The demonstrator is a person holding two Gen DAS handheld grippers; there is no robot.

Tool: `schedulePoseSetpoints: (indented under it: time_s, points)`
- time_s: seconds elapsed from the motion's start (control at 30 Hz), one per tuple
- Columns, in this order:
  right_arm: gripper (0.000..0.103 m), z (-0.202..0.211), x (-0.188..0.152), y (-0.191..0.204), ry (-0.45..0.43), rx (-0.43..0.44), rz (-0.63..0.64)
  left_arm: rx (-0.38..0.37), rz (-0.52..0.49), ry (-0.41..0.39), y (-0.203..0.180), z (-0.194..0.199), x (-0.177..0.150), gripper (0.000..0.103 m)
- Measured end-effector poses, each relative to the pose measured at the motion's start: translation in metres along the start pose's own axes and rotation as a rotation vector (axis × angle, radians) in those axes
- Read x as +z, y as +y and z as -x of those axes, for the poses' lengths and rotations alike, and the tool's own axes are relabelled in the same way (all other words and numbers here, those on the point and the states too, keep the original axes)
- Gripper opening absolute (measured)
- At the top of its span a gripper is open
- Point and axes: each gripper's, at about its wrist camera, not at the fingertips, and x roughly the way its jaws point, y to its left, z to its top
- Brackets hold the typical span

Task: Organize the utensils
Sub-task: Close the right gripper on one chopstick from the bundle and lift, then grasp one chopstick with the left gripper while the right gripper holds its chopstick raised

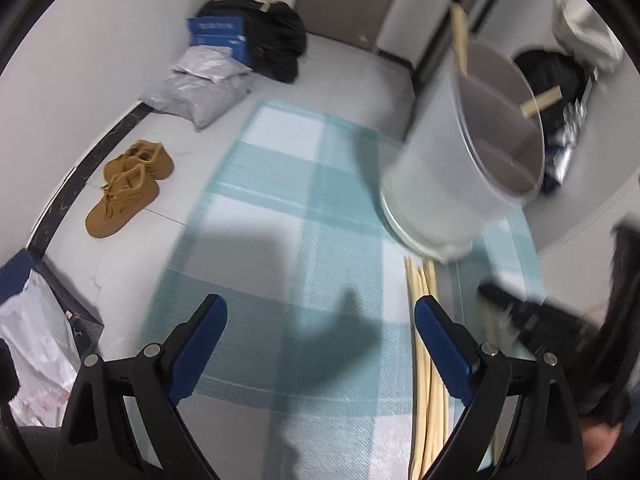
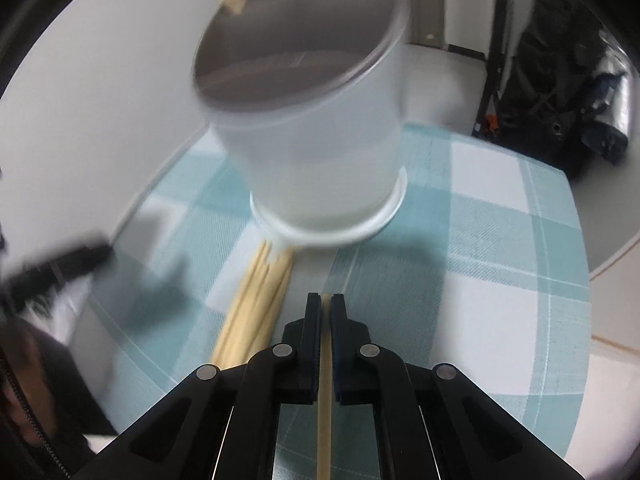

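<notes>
A translucent white utensil holder (image 2: 316, 120) stands on a teal checked cloth (image 2: 500, 216); two wooden sticks lean inside it. It also shows in the left wrist view (image 1: 460, 152). A bundle of wooden chopsticks (image 2: 256, 300) lies on the cloth in front of the holder, also seen in the left wrist view (image 1: 424, 344). My right gripper (image 2: 326, 300) is shut on a single chopstick (image 2: 324, 400), just in front of the holder's base. My left gripper (image 1: 320, 312) is open and empty above the cloth, left of the bundle. The right gripper (image 1: 520, 312) appears blurred at the right.
The cloth covers a round table (image 2: 80, 80) above a pale floor. On the floor lie brown shoes (image 1: 128, 188), grey plastic bags (image 1: 200, 88), a blue box (image 1: 218, 34) and dark clothing (image 1: 276, 40). A dark bag (image 2: 560, 92) sits at the right.
</notes>
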Motion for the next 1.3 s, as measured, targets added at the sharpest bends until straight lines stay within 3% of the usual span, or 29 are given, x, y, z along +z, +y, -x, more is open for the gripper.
schedulePoseSetpoints:
  time_s: [0.07, 0.2, 0.3, 0.43, 0.6, 0.77, 0.97, 1.17, 1.3]
  points:
    - [0.004, 0.011, 0.005, -0.013, -0.042, 0.039, -0.070, -0.010, -0.044, 0.026, -0.011, -0.005, -0.005, 0.092]
    - [0.004, 0.029, 0.009, -0.044, -0.117, 0.144, -0.223, 0.060, -0.147, 0.070, -0.028, -0.015, -0.014, 0.092]
    - [0.004, 0.043, 0.003, -0.066, -0.183, 0.199, -0.314, 0.058, -0.167, 0.110, -0.033, -0.022, -0.018, 0.092]
    - [0.004, 0.054, -0.010, -0.095, -0.254, 0.262, -0.418, 0.111, -0.185, 0.145, -0.037, -0.033, -0.023, 0.092]
    - [0.004, 0.060, -0.021, -0.108, -0.295, 0.271, -0.506, 0.130, -0.176, 0.137, -0.032, -0.030, -0.023, 0.092]
    - [0.004, 0.069, -0.020, -0.113, -0.325, 0.259, -0.503, 0.187, -0.164, 0.136, -0.031, -0.036, -0.020, 0.092]
    - [0.004, 0.076, -0.019, -0.119, -0.352, 0.253, -0.501, 0.206, -0.162, 0.129, -0.035, -0.043, -0.009, 0.092]
    - [0.004, 0.083, -0.021, -0.125, -0.371, 0.288, -0.522, 0.253, -0.178, 0.101, -0.042, -0.055, 0.009, 0.091]
    - [0.004, 0.086, -0.024, -0.125, -0.387, 0.284, -0.518, 0.242, -0.152, 0.090, -0.044, -0.060, 0.018, 0.073]
